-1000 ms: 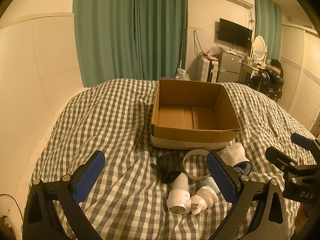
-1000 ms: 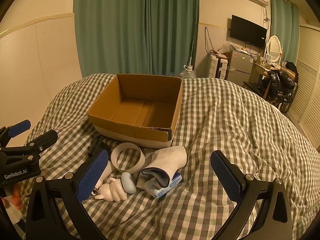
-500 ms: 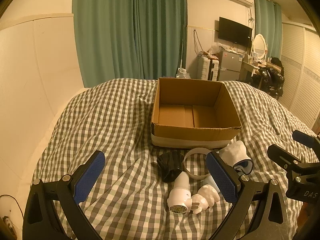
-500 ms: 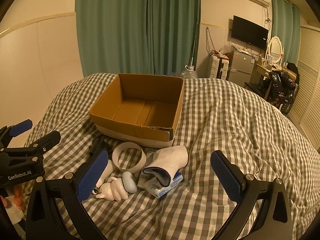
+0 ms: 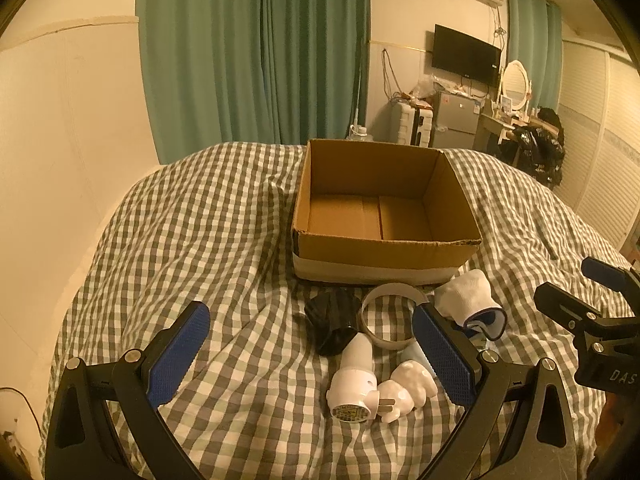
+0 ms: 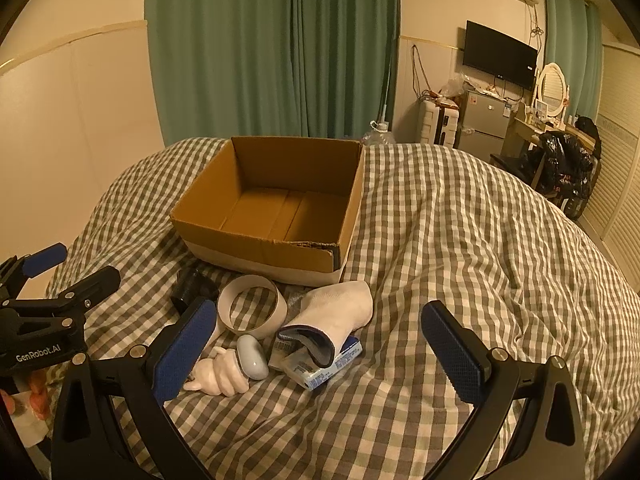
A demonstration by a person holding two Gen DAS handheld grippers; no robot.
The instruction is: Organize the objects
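An empty open cardboard box (image 5: 384, 258) (image 6: 256, 254) stands on the checked bedspread. In front of it lie a black object (image 5: 332, 318), a white tape ring (image 5: 394, 314) (image 6: 253, 312), a white sock (image 5: 470, 300) (image 6: 334, 316), a white plug-in device (image 5: 354, 384), a white hand-shaped figure (image 5: 408, 390) (image 6: 218, 372), a pale oval object (image 6: 252, 362) and a small blue-and-white carton (image 6: 320, 368). My left gripper (image 5: 310, 358) is open, just short of the pile. My right gripper (image 6: 320, 354) is open, with the pile between its fingers.
The bed drops off at the left toward a cream wall (image 5: 60, 140). Green curtains (image 5: 256, 60), a fridge (image 5: 456, 122), a TV (image 5: 466, 56) and a dresser stand beyond the bed. Bare bedspread (image 6: 480, 240) lies right of the box.
Both grippers have shifted only slightly; the view of the box and pile has crept a little. Nothing was taken hold of or moved.
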